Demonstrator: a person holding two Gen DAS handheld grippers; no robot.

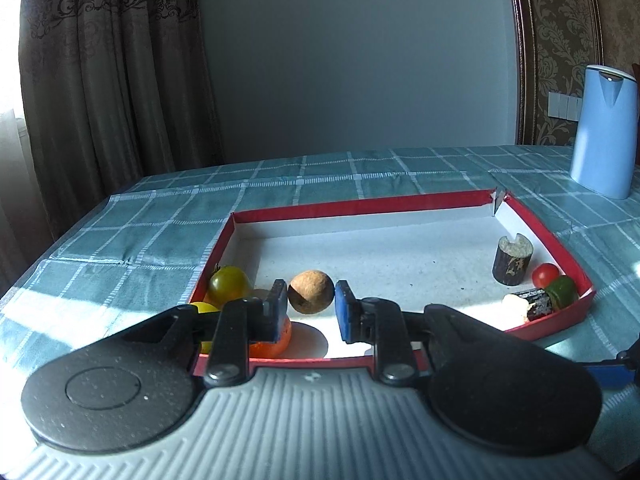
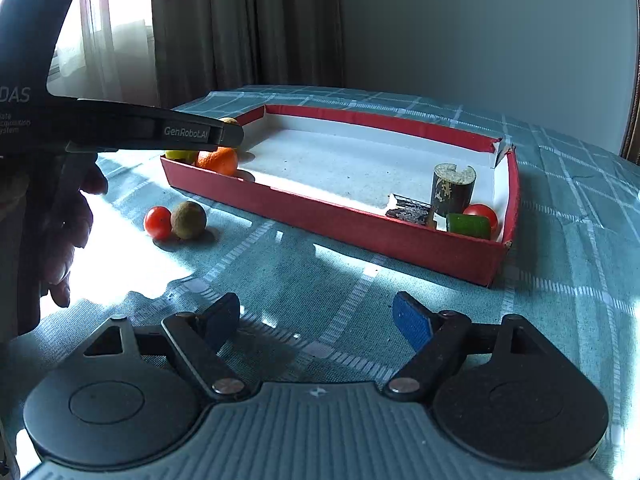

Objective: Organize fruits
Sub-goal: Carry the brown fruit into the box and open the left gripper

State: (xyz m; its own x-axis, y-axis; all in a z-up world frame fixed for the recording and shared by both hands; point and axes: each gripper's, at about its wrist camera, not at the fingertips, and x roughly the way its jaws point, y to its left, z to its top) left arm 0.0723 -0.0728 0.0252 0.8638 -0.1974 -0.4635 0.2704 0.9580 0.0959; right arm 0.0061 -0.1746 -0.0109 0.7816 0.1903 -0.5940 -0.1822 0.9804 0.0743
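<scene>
My left gripper (image 1: 312, 304) is shut on a brown round fruit (image 1: 311, 290), held just above the near left corner of the red-rimmed tray (image 1: 360, 205); the fruit's shadow falls on the white floor below. Under it lie a green-yellow tomato (image 1: 229, 284), a yellow fruit (image 1: 204, 307) and an orange (image 1: 276, 346). In the right wrist view the left gripper (image 2: 236, 134) reaches in from the left over the orange (image 2: 218, 160). My right gripper (image 2: 316, 316) stands open over the cloth, empty, in front of the tray (image 2: 320, 216). A red tomato (image 2: 158, 222) and a brown fruit (image 2: 188, 220) lie on the cloth outside the tray.
The tray's right end holds a wooden stump (image 1: 514, 260), a red tomato (image 1: 546, 275), a green piece (image 1: 562, 296) and a dark stick (image 1: 534, 306). A blue kettle (image 1: 604, 132) stands at the back right. A person's hand (image 2: 68, 240) holds the left gripper.
</scene>
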